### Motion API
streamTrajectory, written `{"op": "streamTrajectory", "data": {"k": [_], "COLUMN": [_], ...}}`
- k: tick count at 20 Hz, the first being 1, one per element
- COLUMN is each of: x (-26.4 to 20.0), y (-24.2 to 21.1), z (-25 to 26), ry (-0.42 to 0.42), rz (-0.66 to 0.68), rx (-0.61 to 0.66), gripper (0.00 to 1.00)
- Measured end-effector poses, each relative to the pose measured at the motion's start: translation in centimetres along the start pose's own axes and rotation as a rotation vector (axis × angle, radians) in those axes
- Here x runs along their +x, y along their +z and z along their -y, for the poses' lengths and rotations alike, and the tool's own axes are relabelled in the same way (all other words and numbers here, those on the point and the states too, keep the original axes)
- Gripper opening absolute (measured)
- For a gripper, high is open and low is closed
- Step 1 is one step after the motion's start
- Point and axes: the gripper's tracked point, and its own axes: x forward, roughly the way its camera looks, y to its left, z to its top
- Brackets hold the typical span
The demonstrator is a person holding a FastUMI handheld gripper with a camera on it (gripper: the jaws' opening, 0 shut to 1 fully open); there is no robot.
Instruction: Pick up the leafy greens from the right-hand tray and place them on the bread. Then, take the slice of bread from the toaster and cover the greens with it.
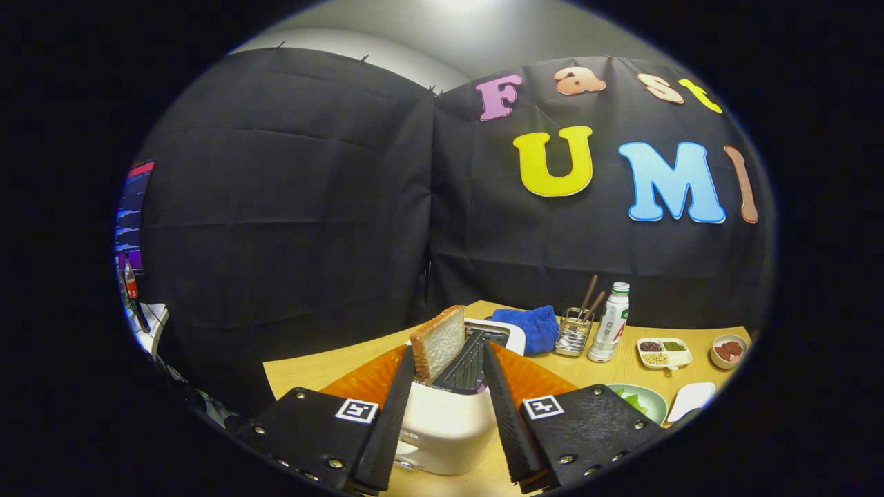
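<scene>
A slice of bread [438, 343] stands tilted out of the slot of a white toaster [442, 421]. My gripper [449, 352] is open and straddles the toaster top, with the slice between the fingers. The slice lies close against the left finger [395, 407], and a gap of dark slot separates it from the right finger [503, 407]. To the right, a pale green plate [656, 407] holds leafy greens [630, 399], partly hidden behind the right finger's mount.
The toaster stands on an orange tray [535, 379] on a wooden table [304, 373]. Beyond it are a blue cloth [528, 328], a wire utensil holder [573, 336], a white bottle [611, 321], a divided dish of beans [664, 352], a small bowl [728, 350] and a white plate [690, 399].
</scene>
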Motion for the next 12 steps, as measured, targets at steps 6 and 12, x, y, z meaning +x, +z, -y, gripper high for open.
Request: {"op": "streamTrajectory", "data": {"k": [6,12], "x": [3.8,6.3], "y": [-0.2,-1.1], "z": [-1.3,-1.1], "ry": [-0.055,-0.129], "rz": [-0.026,-0.062], "rx": [0.005,-0.023], "gripper": [0.62,0.47]}}
